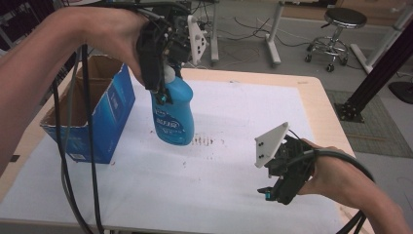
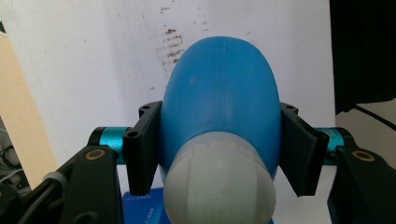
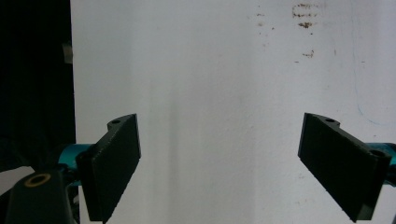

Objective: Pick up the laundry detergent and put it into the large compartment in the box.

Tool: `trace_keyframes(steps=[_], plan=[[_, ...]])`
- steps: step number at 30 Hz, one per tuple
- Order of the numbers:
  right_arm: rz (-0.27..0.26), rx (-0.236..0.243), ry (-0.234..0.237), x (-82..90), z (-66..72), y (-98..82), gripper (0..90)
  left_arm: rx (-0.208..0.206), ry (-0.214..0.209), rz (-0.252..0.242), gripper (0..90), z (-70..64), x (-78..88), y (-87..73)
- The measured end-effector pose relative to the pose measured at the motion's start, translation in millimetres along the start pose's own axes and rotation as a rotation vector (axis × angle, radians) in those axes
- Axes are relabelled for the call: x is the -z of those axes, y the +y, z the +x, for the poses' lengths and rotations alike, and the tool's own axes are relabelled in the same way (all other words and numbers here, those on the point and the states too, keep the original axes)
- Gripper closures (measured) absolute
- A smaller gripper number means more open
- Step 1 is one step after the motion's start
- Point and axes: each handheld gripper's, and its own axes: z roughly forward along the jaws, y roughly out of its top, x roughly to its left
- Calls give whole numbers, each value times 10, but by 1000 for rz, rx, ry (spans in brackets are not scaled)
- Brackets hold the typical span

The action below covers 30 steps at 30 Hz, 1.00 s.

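Observation:
A blue plastic bottle (image 1: 174,114) with a white cap and a printed label hangs above the white sheet, held near its neck by my left gripper (image 1: 160,90). In the left gripper view both black jaws press on the blue bottle (image 2: 219,93) from either side, its white cap (image 2: 219,191) nearest the camera. My right gripper (image 1: 272,192) rests low over the sheet at the front right, jaws wide apart. In the right gripper view its fingers (image 3: 114,163) have nothing between them but white sheet.
An open blue cardboard box (image 1: 90,114) stands at the table's left side. Brown stains (image 1: 204,141) mark the white sheet (image 1: 243,112) near the middle. A stool (image 1: 338,36) and table legs stand on the floor beyond the far edge. Cables (image 1: 90,161) hang from the left gripper.

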Motion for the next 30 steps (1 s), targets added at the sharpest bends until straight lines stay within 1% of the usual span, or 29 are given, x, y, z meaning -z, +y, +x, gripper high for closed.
trace_keyframes(steps=[5, 7, 8, 9, 10, 12, 14, 15, 21, 23, 24, 25, 26, 28, 29, 30], plan=[[-1, 3, -5, 0, 5, -1, 122, 42, 8, 23, 381, -8, 146, -21], [-3, 2, -7, 3, 9, -4, 123, 41, 24, 29, 382, -17, 207, -44], [-3, 2, -7, 3, 9, -4, 123, 41, 24, 29, 382, -17, 207, -44], [-4, 0, -8, 6, 11, -6, 122, 57, 29, 27, 382, -19, 251, -76], [-5, 0, -8, 12, 15, -9, 123, 68, 30, 32, 382, -20, 275, -93], [-7, 1, -12, 16, 16, -13, 122, 89, 28, 28, 382, -19, 320, -127], [-8, 3, -13, 17, 16, -14, 123, 110, 31, 14, 383, -32, 366, -156], [-10, 3, -14, 17, 16, -16, 123, 117, 30, 18, 382, -31, 395, -171], [-8, 7, -16, 15, 19, -14, 123, 204, 43, -9, 383, -27, 577, -267], [-13, 8, -16, 15, 23, -12, 122, 237, 45, -8, 383, -26, 623, -302], [-13, 8, -16, 15, 23, -12, 122, 237, 45, -8, 383, -26, 623, -302], [-13, 7, -18, 16, 27, -12, 123, 266, 44, -13, 383, -31, 662, -340], [-12, 9, -19, 19, 30, -16, 123, 272, 46, -19, 383, -31, 676, -355], [-14, 9, -18, 20, 31, -21, 123, 309, 50, -30, 383, -31, 724, -408], [-14, 9, -18, 20, 31, -21, 123, 309, 50, -30, 383, -31, 724, -408], [-13, 8, -20, 21, 32, -24, 123, 350, 59, -35, 383, -31, 765, -457]])
